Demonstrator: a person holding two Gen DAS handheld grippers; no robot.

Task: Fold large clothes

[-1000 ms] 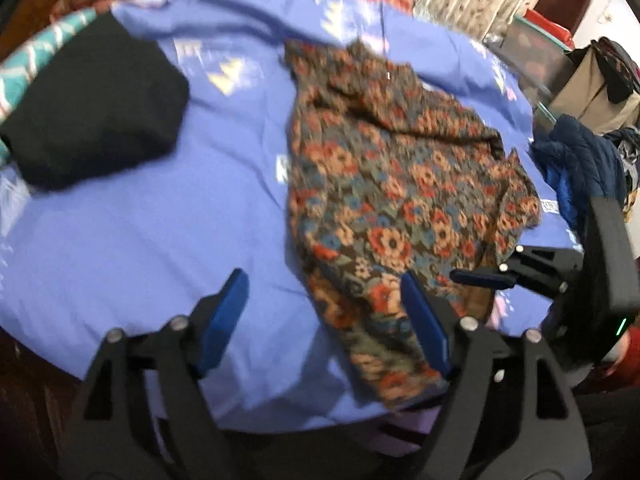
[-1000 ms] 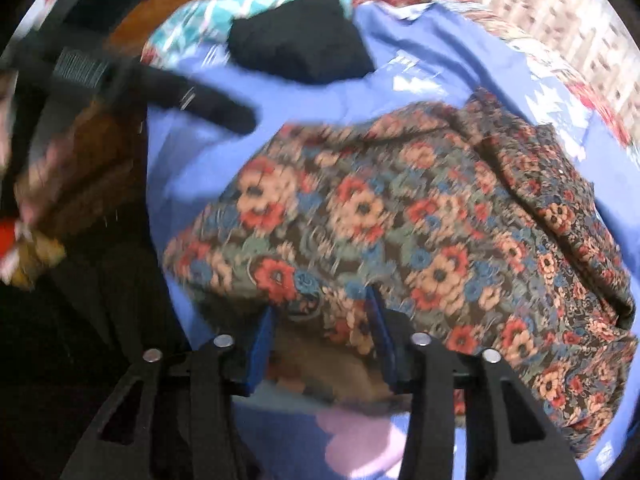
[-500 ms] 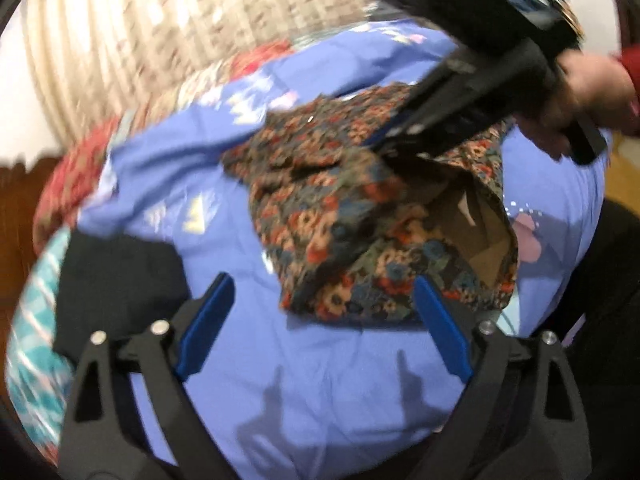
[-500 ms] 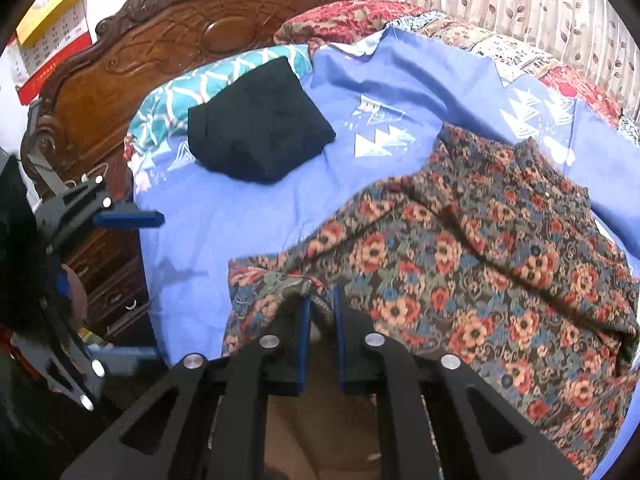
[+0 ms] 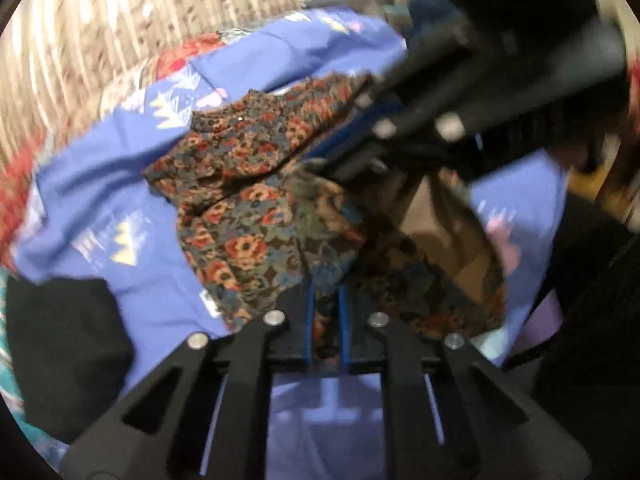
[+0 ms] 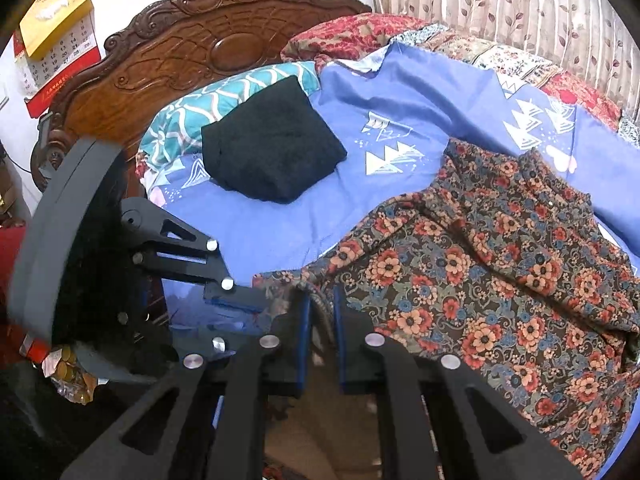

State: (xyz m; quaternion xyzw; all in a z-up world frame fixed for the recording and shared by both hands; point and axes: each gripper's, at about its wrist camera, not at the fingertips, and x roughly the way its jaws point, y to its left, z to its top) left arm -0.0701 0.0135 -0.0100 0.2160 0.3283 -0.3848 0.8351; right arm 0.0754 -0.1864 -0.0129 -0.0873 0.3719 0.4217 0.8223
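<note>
A brown floral garment (image 6: 500, 264) lies spread on a blue bedsheet (image 6: 400, 92); in the left wrist view the floral garment (image 5: 248, 216) shows its lifted near edge and pale inner side. My left gripper (image 5: 325, 300) is shut on the garment's near hem. My right gripper (image 6: 322, 308) is shut on the same edge, close beside the left one. The left gripper (image 6: 240, 300) shows in the right wrist view at the left. The right gripper (image 5: 320, 160) crosses the left wrist view from the upper right.
A folded black garment (image 6: 272, 148) rests near the teal pillow (image 6: 188, 116) by the carved wooden headboard (image 6: 192, 48). A red patterned pillow (image 6: 352, 36) and curtains (image 6: 520, 4) lie at the far side. A wall calendar (image 6: 52, 32) hangs at the left.
My left gripper was open above the sheet; it moved onto the garment's edge and shut on it. My right gripper stays shut on the lifted edge, now close beside the left one.
</note>
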